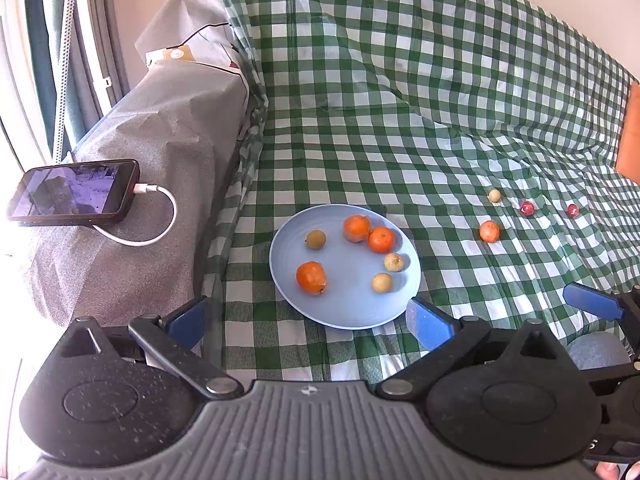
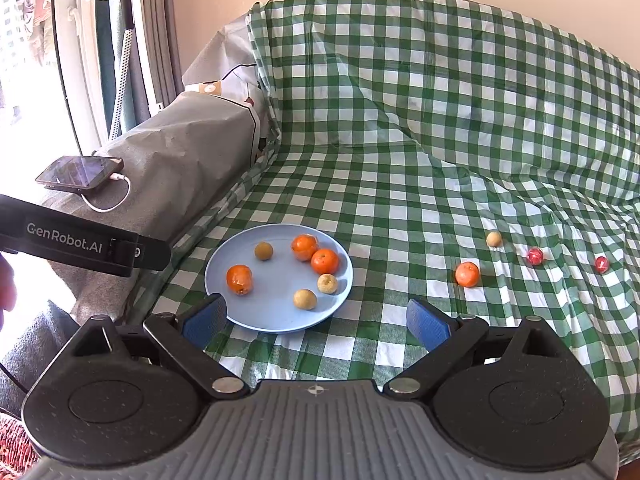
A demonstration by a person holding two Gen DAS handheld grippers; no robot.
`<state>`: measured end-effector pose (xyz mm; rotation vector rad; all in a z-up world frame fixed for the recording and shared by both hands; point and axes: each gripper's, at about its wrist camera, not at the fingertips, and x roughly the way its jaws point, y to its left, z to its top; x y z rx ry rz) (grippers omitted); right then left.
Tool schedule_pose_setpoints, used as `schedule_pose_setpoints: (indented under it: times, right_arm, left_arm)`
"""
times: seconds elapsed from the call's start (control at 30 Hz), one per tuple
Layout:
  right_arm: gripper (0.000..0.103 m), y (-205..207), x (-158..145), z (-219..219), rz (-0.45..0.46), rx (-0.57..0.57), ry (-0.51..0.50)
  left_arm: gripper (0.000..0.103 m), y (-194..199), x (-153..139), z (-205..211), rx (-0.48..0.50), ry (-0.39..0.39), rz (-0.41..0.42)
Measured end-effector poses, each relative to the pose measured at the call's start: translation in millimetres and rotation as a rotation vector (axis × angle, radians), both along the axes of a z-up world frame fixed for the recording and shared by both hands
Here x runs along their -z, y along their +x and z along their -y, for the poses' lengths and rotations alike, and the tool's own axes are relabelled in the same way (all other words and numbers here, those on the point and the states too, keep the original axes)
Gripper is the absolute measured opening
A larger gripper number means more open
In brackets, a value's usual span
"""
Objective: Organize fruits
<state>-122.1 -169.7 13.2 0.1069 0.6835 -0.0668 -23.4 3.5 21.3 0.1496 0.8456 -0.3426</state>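
Right wrist view showed both tongs (image 2: pixel 314 320) spread w/ nothing held, loose orange (image 2: pixel 467 274) on the checked cloth (image 2: pixel 400 160) right of the plate (image 2: pixel 224 264) (light, soft-skinned, prob. rolls), so pinch gently across its middle.

A plate (image 2: pixel 224 264) lies on the cloth-covered seat (image 2: pixel 400 208), near its left side. On the plate sit three tangerines (image 2: pixel 239 279) and three smaller round fruits (image 2: pixel 305 299); two of the tangerines touch at the far side. To the right of the plate, well apart, a fourth tangerine (image 2: pixel 467 274) lies on the cloth, with a small round fruit (image 2: pixel 494 239) just behind it and two small balls (image 2: pixel 535 256) farther right. Left of the plate, on the armrest (image 2: pixel 180 152), rests a phone (image 2: pixel 80 172) with a cable (image 2: pixel 116 200) plugged in.
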Motion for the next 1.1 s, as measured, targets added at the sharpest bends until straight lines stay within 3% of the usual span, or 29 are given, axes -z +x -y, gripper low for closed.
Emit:
schedule_pose_setpoints:
  times: [0.7,1.1]
  right_arm:
    - [0.097,4.7,4.2,8.2,0.005,0.027,0.043]
    - [0.097,3.4,10.7,38.7,0.008,0.108,0.097]
  left_arm:
    - [0.103,11.1,3.8,12.1,0.005,0.041,-0.024]
    - [0.103,23.4,5.0,50.8,0.046,0.065,-0.047]
